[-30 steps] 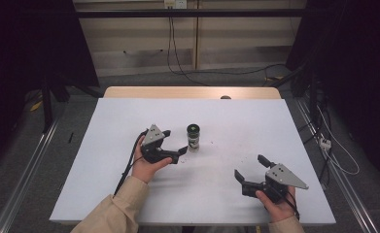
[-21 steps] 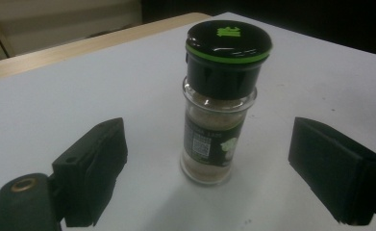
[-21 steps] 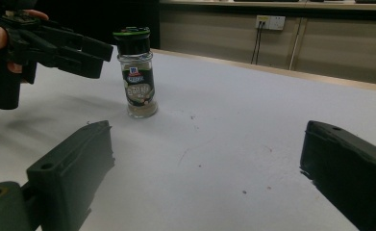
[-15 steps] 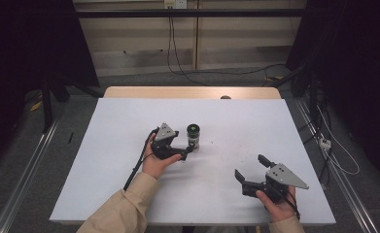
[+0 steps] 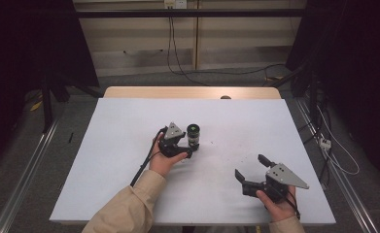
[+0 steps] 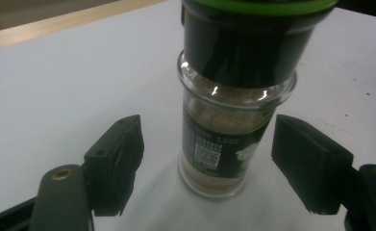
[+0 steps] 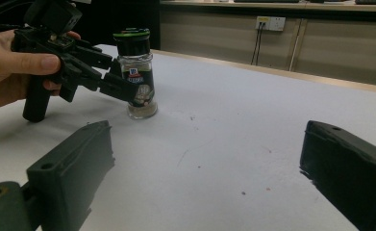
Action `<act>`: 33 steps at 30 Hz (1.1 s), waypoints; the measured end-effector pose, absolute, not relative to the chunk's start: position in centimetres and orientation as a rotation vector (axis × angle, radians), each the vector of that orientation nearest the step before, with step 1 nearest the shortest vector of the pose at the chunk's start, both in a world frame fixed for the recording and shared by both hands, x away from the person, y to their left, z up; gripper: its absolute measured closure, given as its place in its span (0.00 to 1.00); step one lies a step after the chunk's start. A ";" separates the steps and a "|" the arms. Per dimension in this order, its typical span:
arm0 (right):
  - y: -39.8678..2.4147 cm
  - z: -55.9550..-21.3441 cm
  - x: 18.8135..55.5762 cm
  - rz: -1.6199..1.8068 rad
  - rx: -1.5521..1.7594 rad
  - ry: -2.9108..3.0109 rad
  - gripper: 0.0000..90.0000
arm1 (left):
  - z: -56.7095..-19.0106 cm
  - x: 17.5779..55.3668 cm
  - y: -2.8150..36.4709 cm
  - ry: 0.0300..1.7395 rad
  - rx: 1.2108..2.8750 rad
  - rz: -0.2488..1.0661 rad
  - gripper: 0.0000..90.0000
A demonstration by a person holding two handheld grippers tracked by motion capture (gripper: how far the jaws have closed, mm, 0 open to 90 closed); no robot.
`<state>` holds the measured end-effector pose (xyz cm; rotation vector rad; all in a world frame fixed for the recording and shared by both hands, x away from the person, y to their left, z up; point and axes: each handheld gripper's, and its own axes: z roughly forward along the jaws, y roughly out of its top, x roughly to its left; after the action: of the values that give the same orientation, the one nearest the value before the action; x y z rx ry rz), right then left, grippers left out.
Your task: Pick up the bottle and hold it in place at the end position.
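The white surface (image 5: 129, 160) carried one thing, a spice jar (image 5: 193, 135) with a black and green lid, which stood upright near the middle, as in the earlier frames. The left gripper (image 5: 190, 149) had moved from a place left of the jar up to it, so that the jar now stood between its jaws. In the left gripper view the jar (image 6: 224, 139) was between the two jaws with a gap on each side; the jaws had just been closing, but they did not press the glass. The right gripper (image 5: 250, 171) rested at the near right part of the surface, well apart from the jar, in the same place as before, its jaws wide apart with nothing between them.
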<state>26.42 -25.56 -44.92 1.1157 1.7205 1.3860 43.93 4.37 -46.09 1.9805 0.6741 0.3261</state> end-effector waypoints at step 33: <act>-25.7 -45.0 26.5 1.383 1.106 1.727 0.05 | -45.9 44.5 2.6 0.617 1.998 0.359 0.59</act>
<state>26.53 -25.70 -44.96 1.1060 1.7266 1.3828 44.49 2.56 -45.90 1.9976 0.6167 0.3589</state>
